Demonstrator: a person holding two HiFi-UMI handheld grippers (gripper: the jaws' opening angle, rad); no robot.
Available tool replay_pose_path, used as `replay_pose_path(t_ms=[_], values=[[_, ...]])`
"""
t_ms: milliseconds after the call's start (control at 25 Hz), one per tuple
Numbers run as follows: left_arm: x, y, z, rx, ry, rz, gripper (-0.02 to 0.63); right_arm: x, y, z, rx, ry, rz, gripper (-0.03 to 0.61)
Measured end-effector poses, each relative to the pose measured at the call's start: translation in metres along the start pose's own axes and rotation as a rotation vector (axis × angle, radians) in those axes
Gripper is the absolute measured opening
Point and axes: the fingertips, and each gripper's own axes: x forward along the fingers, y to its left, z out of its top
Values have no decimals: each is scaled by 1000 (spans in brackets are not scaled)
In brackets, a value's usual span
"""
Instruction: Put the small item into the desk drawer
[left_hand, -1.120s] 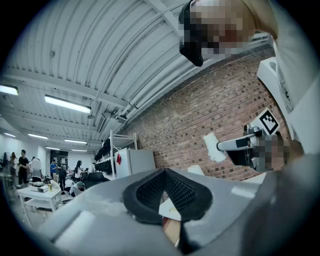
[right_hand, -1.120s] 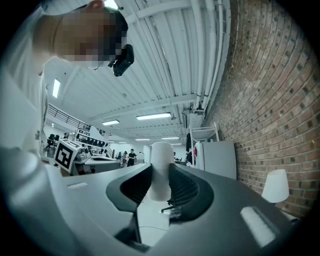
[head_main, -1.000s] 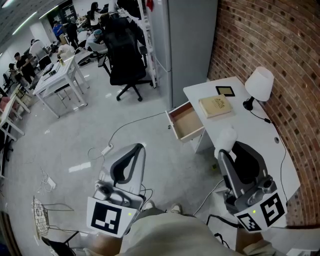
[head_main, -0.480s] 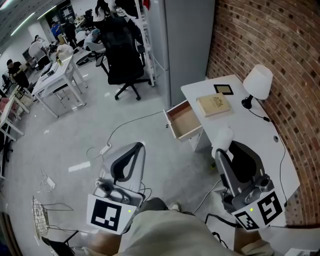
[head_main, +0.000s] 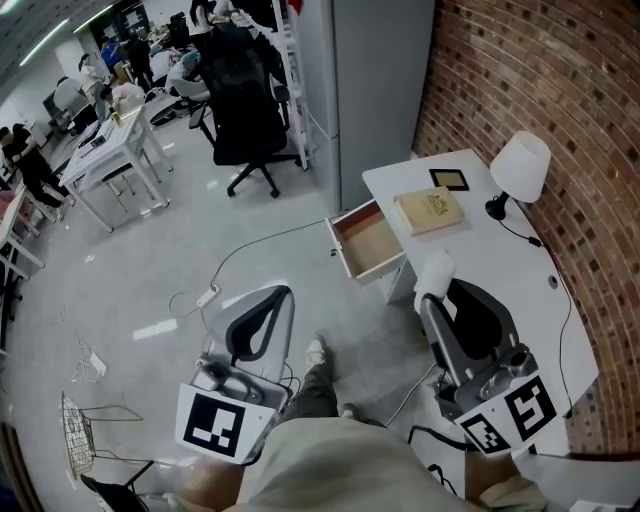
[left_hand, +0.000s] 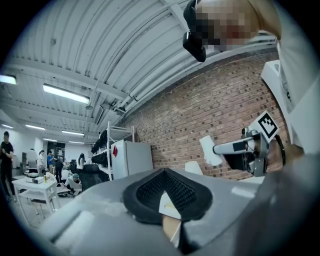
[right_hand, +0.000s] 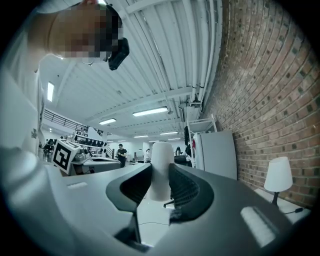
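Observation:
My right gripper (head_main: 440, 293) is shut on a small white item (head_main: 437, 272), an upright rounded piece that sticks out past the fingertips. The right gripper view shows that item (right_hand: 161, 170) clamped between the dark pads. It hangs over the near edge of the white desk (head_main: 505, 265). The wooden drawer (head_main: 372, 243) stands pulled open and bare inside, further ahead and to the left. My left gripper (head_main: 272, 296) is shut with nothing in it, over the floor. In the left gripper view its pads (left_hand: 150, 187) meet, and the right gripper (left_hand: 235, 148) shows at the right.
On the desk lie a tan book (head_main: 432, 211), a black frame (head_main: 450, 180) and a white lamp (head_main: 520, 168) by the brick wall. A grey cabinet (head_main: 375, 90) and a black office chair (head_main: 245, 120) stand behind. A cable (head_main: 250, 255) runs across the floor.
The person's foot has stepped forward between the grippers. Both grippers have sunk slightly and drifted on; the right one still grips the white item.

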Motion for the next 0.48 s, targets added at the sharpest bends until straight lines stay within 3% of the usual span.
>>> replay_pose_path(t_ms=[480], values=[[72,57,-36,-52,21,-38,2,91,-42,-38,36,77,-25,118]])
